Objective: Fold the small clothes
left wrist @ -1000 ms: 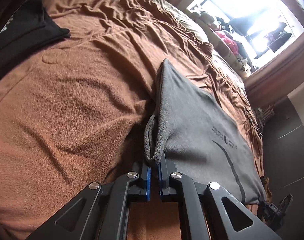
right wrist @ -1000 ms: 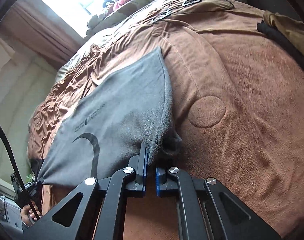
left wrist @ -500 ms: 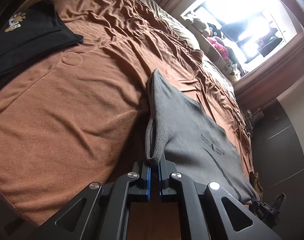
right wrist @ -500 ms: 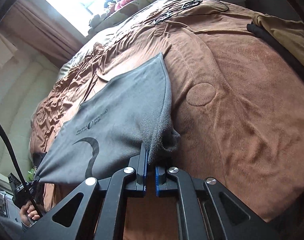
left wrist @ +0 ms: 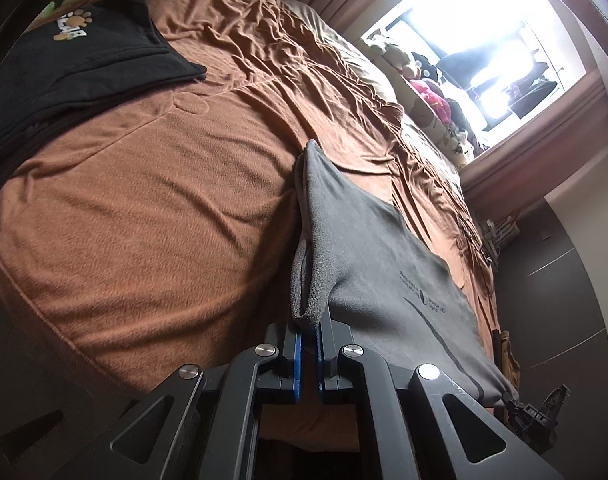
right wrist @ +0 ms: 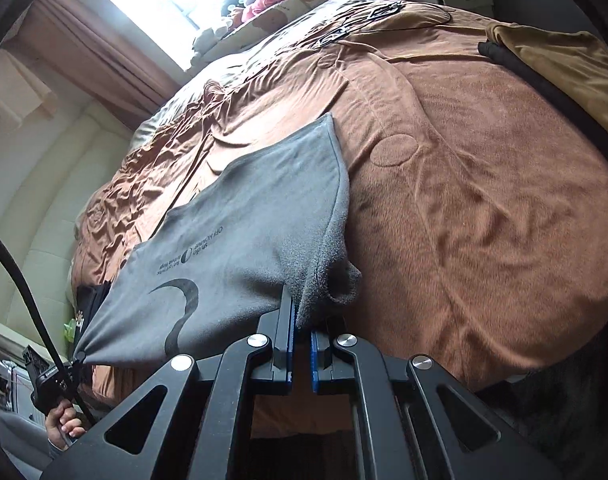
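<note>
Left tool: the left tool point(left wrist: 309, 326) was closed tight on one near corner of the grey fleece garment with a dark curved print point(left wrist: 384, 264).
Right tool: the right tool point(right wrist: 302, 322) was clamped on the other near corner of the same garment point(right wrist: 244, 240), its dark body also visible at the lower right of the left wrist view point(left wrist: 532, 416).
Why held so: the two corners were pinched and kept apart, so the near edge was taut between them; this looked like carrying one half over for a fold.
Garment's place: its far end lay on the bed, the near edge lifted near the bed's near edge.
Surface: a brown plush blanket point(left wrist: 144, 220) covered the bed, creased toward the far side.
Other clothes: a black garment with a paw-print logo point(left wrist: 76, 64) lay at the bed's far left corner; a mustard-yellow cloth point(right wrist: 564, 64) lay at the right edge.
Room: a bright window point(left wrist: 476, 40) with brown curtains stood beyond the bed.
</note>
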A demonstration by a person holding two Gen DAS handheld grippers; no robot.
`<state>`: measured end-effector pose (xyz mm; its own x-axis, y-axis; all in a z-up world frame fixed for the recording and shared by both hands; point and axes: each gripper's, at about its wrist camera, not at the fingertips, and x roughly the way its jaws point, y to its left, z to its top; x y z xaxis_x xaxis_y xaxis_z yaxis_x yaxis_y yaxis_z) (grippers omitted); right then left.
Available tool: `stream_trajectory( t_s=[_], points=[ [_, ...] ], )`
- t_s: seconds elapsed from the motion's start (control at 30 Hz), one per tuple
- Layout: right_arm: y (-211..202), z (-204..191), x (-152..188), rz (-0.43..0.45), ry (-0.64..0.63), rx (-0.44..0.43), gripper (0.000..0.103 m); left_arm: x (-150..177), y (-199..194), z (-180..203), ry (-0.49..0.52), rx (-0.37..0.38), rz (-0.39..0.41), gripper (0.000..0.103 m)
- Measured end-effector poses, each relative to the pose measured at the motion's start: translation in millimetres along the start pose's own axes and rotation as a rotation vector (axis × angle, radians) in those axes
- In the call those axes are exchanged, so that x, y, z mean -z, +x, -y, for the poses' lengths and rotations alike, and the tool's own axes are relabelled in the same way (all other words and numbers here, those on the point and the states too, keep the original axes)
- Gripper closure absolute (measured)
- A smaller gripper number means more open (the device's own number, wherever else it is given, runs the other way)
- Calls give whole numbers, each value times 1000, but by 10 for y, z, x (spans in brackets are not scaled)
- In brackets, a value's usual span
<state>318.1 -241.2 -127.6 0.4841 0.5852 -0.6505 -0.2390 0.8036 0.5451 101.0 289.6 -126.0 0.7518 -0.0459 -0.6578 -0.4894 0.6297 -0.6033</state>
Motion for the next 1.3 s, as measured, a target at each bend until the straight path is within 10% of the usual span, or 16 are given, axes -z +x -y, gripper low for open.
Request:
stream_trajectory(
  t_s=[0.67, 0.97, 1.3],
  points=[
    [108, 137, 424, -49, 22, 64, 99, 380, 186, -570, -66, 12, -69, 98],
    [-244, 209, 520, -13, -6, 216, 62, 421, 204, -710, -101, 77, -63, 71],
    [-566, -336, 609, 38, -173, 186, 61, 436, 202, -740, -131, 121, -47, 68]
  ],
)
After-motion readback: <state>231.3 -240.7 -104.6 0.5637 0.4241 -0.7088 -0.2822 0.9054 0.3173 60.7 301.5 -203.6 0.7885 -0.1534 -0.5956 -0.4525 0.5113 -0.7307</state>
